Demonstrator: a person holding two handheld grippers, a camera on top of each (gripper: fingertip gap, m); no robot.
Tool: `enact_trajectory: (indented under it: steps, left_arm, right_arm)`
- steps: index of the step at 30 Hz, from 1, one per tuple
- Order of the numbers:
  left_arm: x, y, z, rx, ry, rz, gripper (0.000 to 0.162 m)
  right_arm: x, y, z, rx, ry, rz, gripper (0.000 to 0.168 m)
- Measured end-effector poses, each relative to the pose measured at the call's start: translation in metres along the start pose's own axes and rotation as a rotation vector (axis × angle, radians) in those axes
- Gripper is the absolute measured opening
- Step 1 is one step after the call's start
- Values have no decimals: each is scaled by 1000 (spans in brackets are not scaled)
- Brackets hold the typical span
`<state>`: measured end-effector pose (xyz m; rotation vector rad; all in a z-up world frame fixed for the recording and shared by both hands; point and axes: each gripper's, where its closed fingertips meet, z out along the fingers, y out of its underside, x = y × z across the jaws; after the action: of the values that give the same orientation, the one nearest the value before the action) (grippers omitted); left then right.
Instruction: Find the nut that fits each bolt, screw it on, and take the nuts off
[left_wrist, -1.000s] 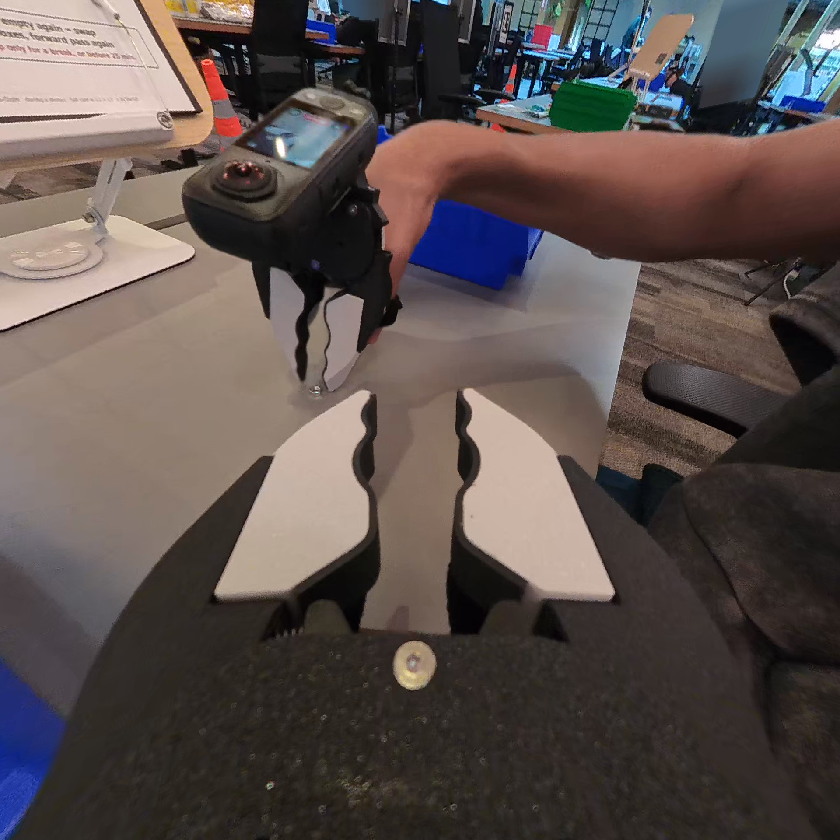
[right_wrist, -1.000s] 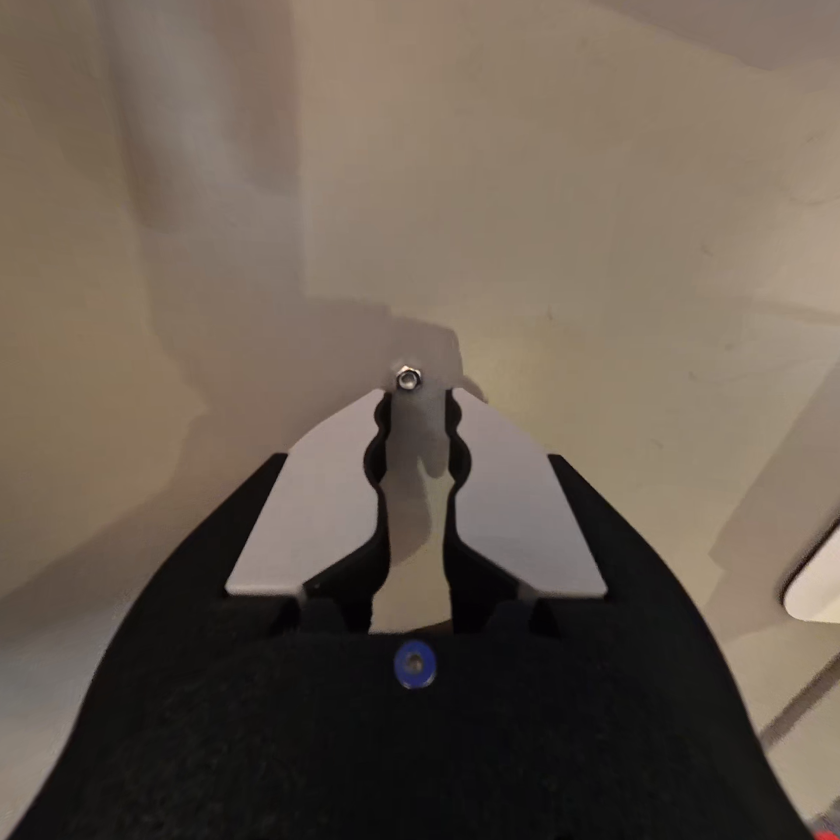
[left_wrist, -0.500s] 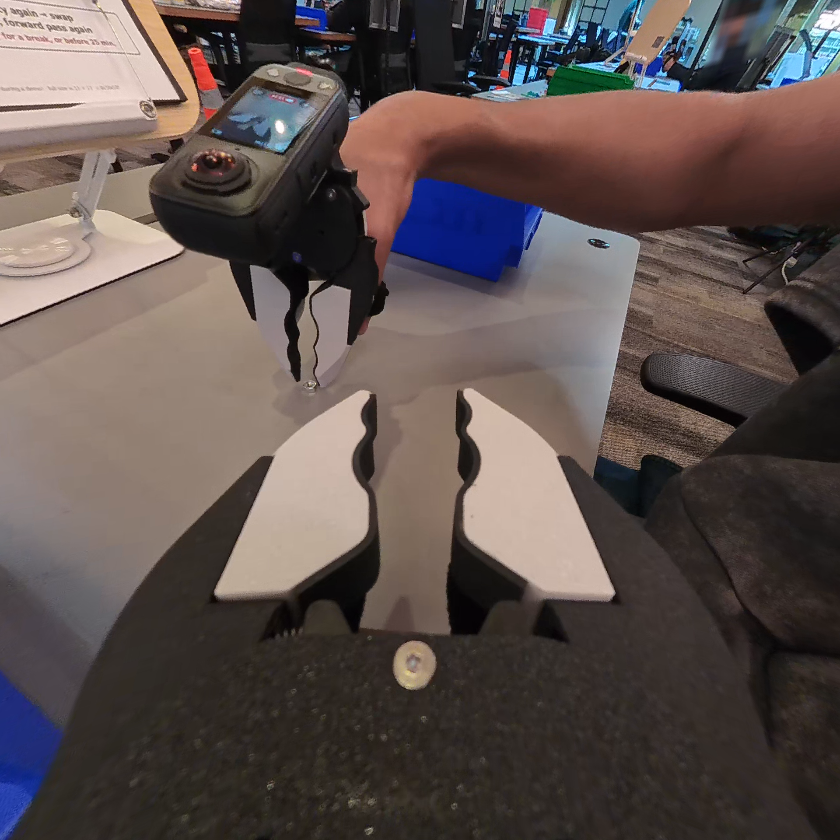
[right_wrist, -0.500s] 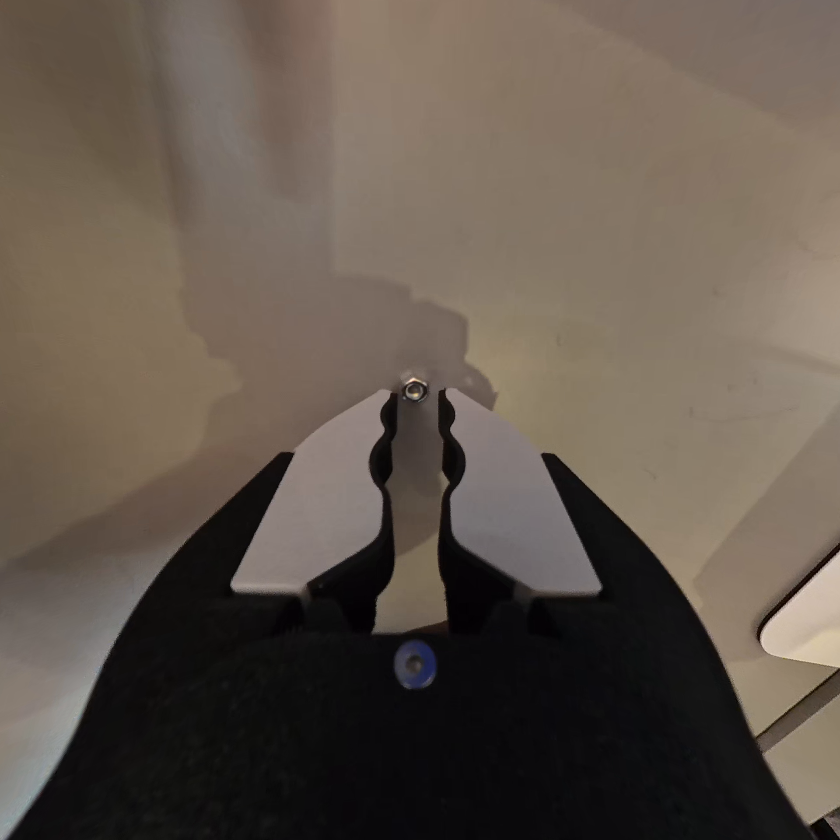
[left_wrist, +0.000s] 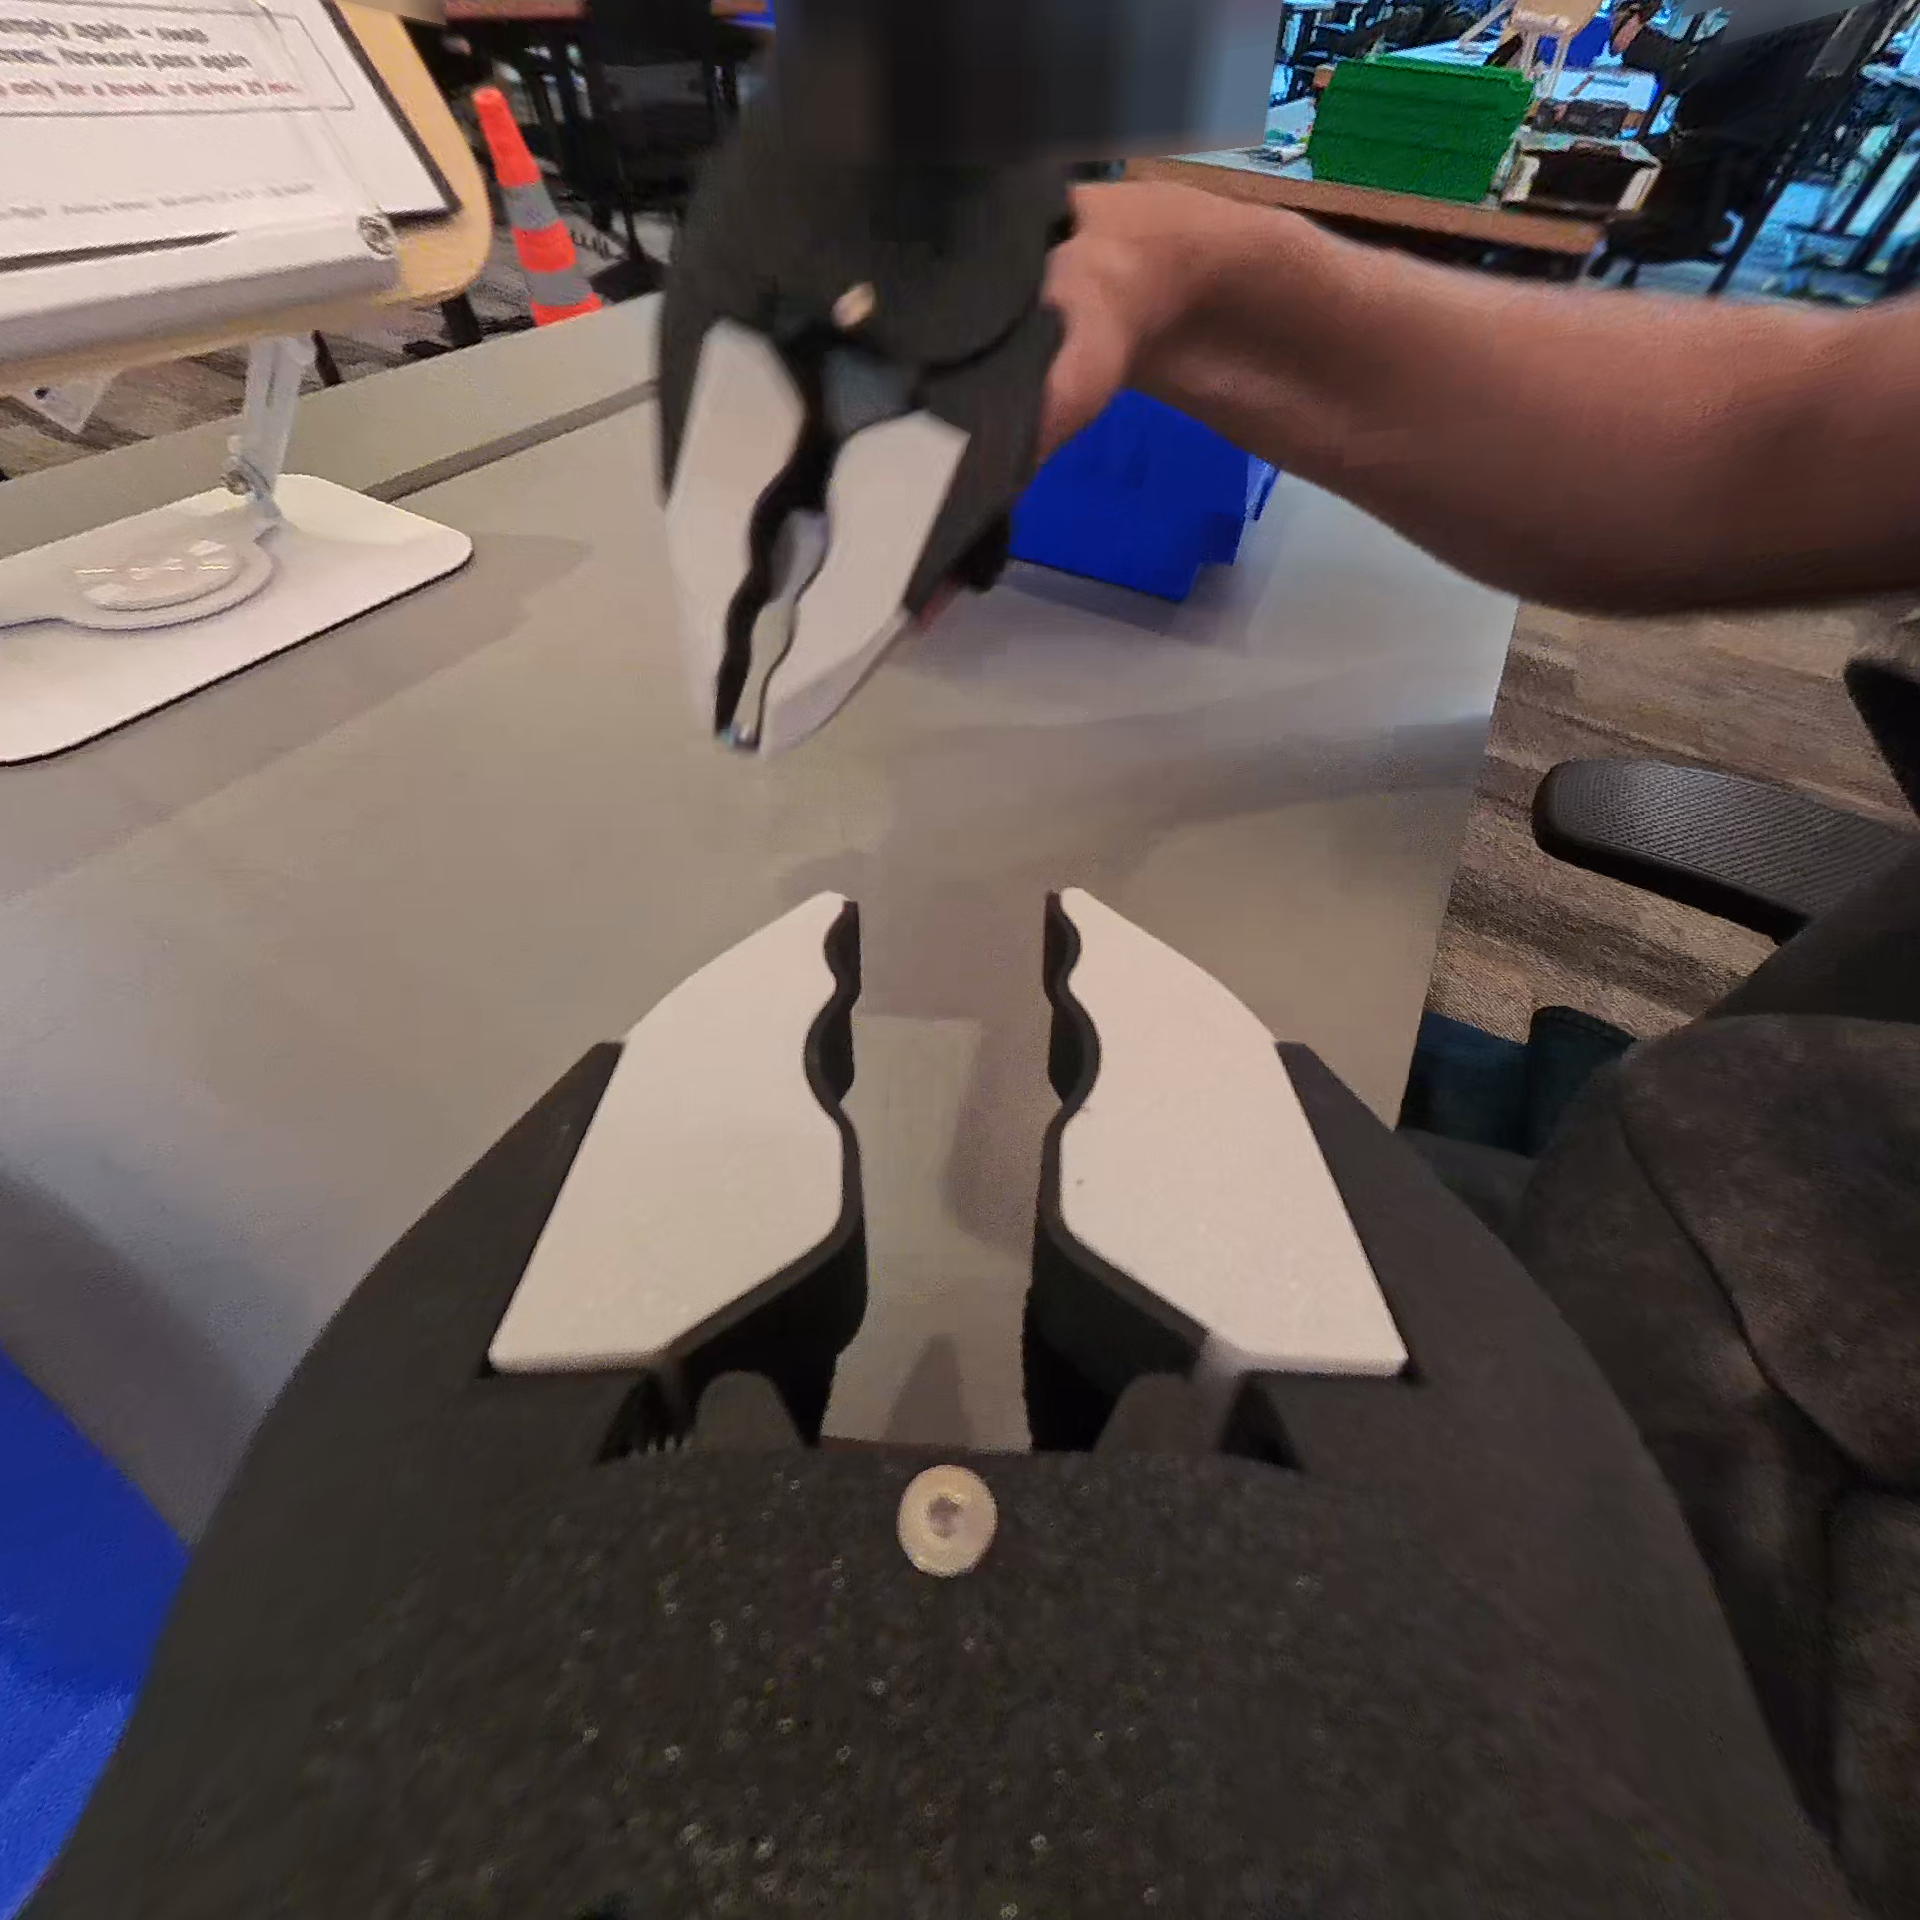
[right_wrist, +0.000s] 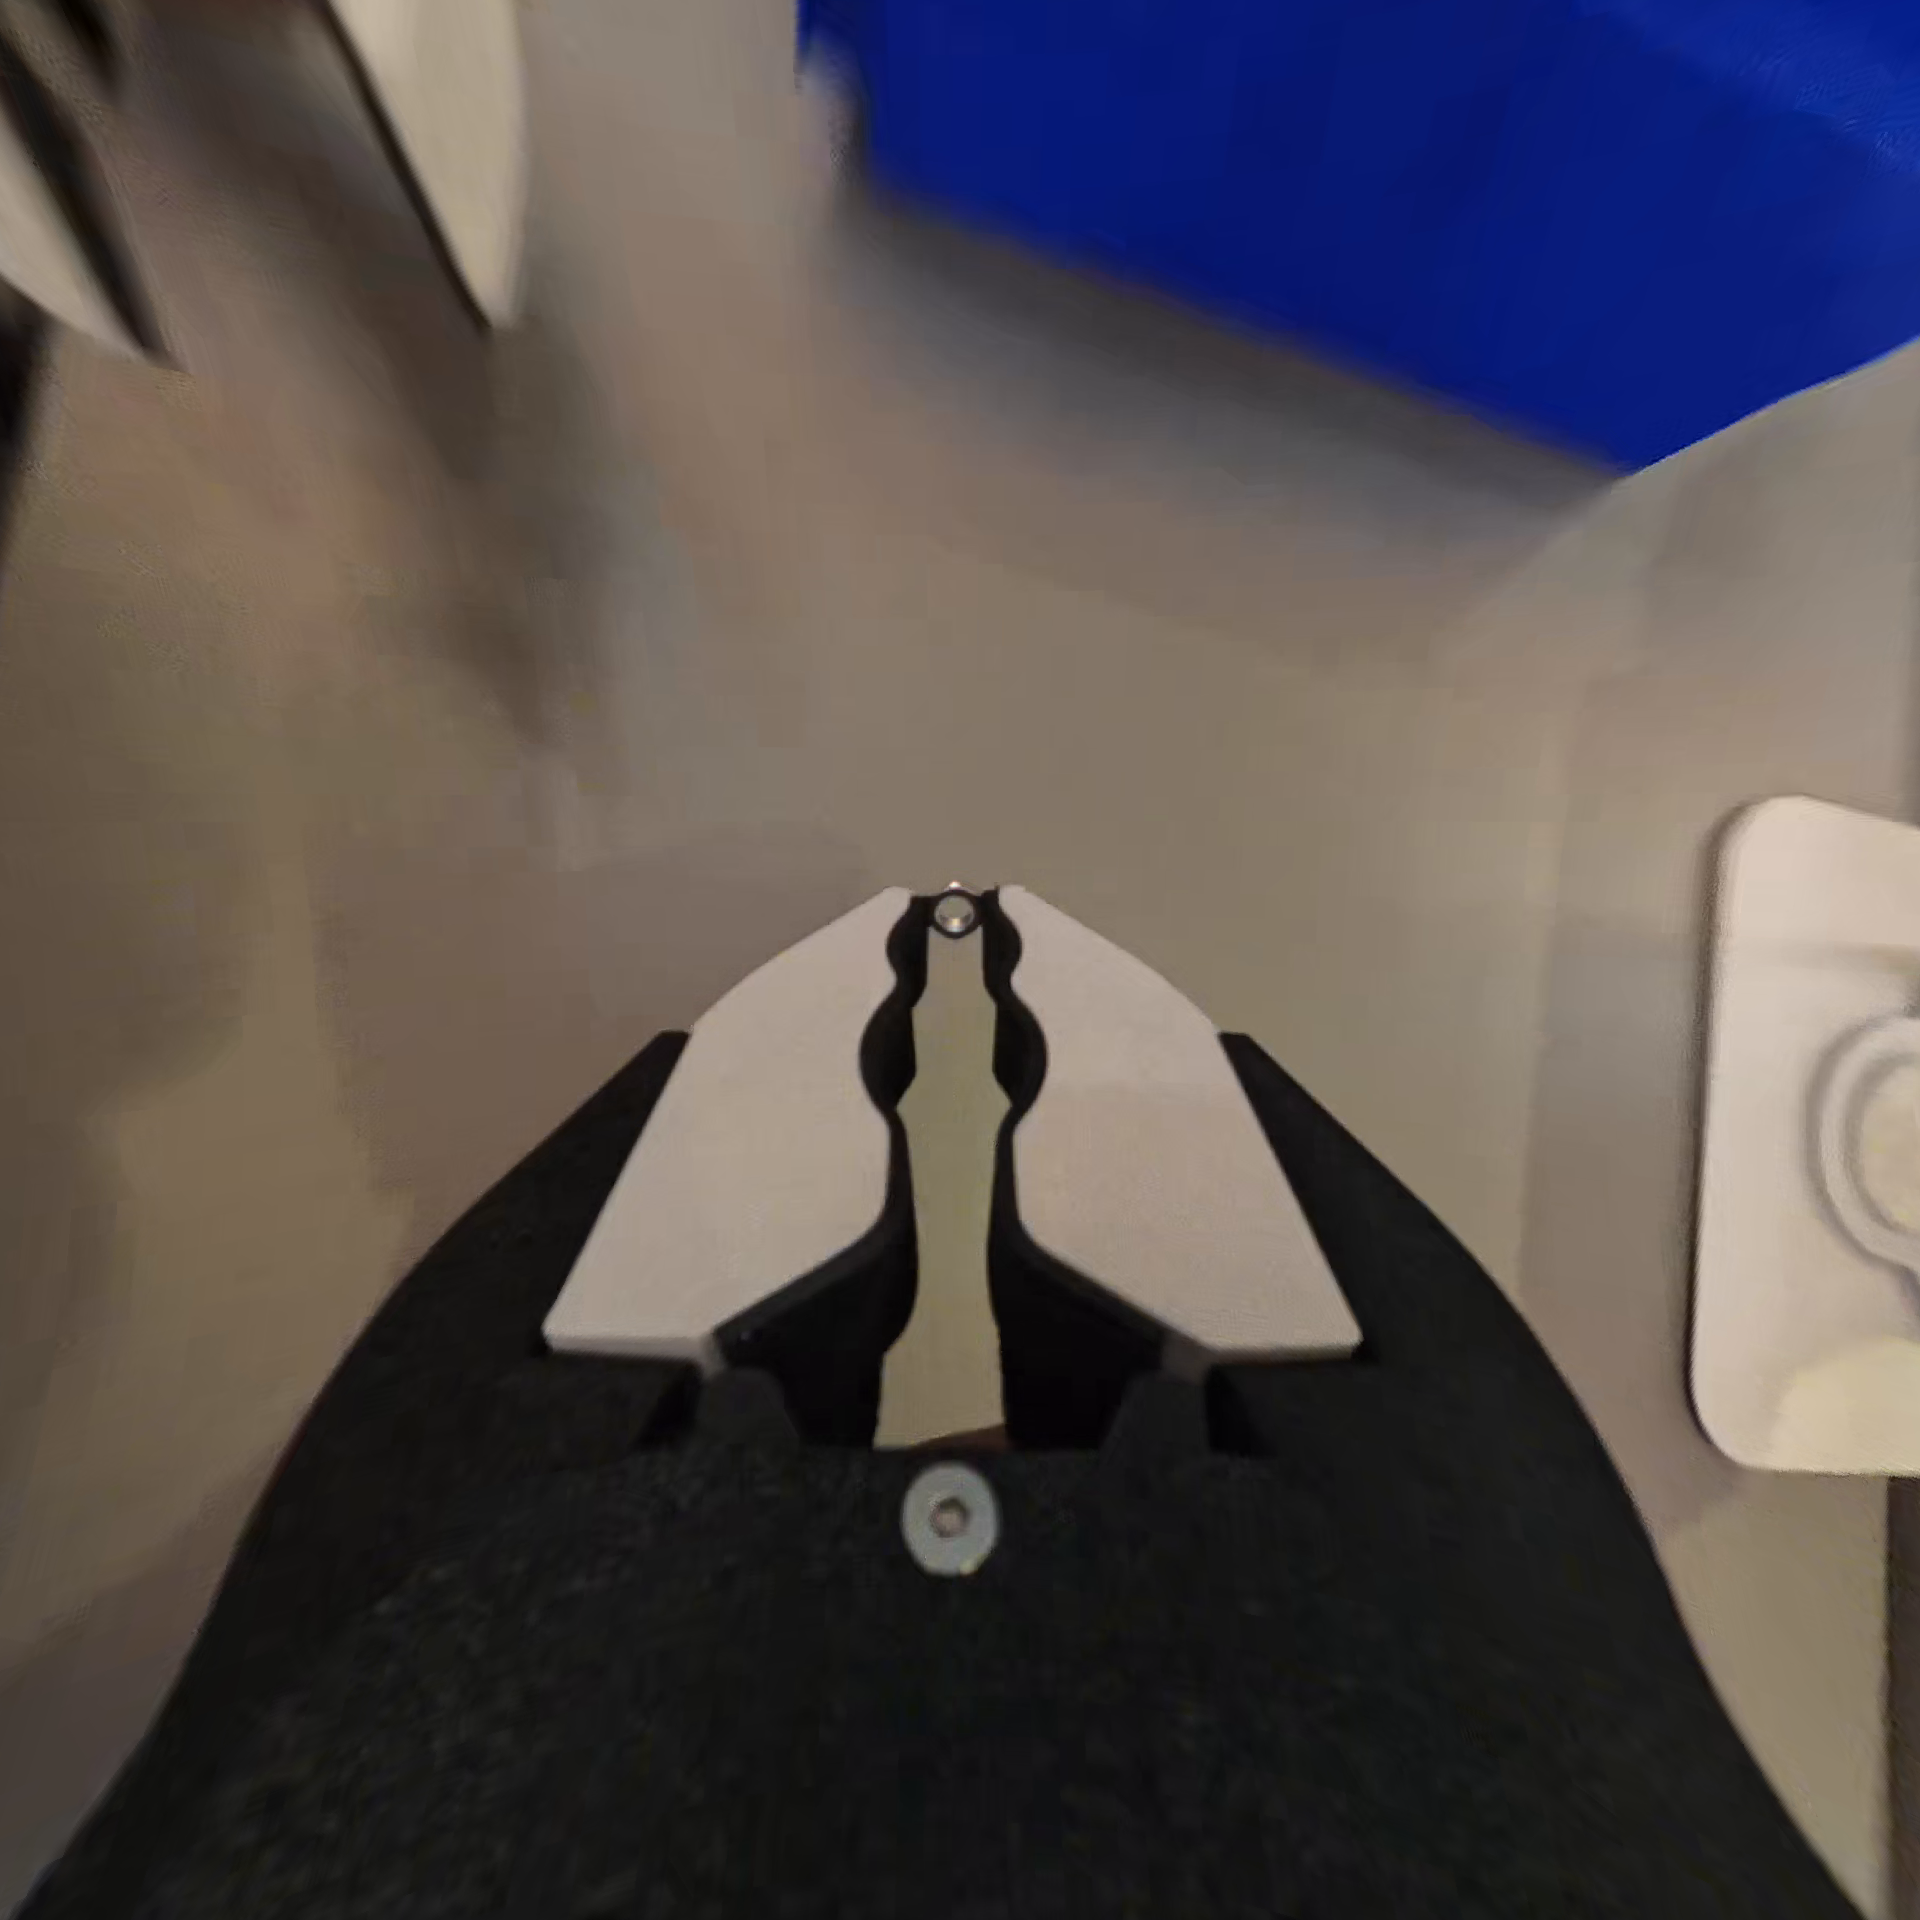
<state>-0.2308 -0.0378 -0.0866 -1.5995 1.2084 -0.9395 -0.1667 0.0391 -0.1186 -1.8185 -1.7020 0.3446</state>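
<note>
Small silvery nut, seemingly hexagonal, blurred.

Right gripper pinching small nut at fingertips, above grey table, blue bin beyond

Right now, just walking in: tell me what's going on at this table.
A person holds a hand-held gripper in each hand over a grey table. The right hand-held gripper has its fingertips pinched on a small metal nut, held above the tabletop; the left wrist view shows the same gripper, blurred as if moving. The left hand-held gripper is open and empty, waiting nearer the person. No bolt is visible. A blue bin sits behind.
</note>
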Motion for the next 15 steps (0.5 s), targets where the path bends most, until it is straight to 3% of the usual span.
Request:
enact_trajectory:
  steps: [3,6,10,13,15]
  left_arm:
    - [-9,2,-2,-5,-27,-39,33]
    - [-18,12,1,-44,-56,-74,33]
    - [-17,21,9,-119,-55,-79,34]
    - [-8,19,14,-141,-16,-95,33]
    - [-3,16,14,-141,6,-90,29]
  right_arm:
    - [-15,-25,-38,344,178,144,10]
    - [-25,-22,-58,588,365,346,10]
    - [-35,2,-58,603,543,324,10]
    - [-41,0,-73,758,537,340,10]
    - [-39,5,-76,743,589,300,10]
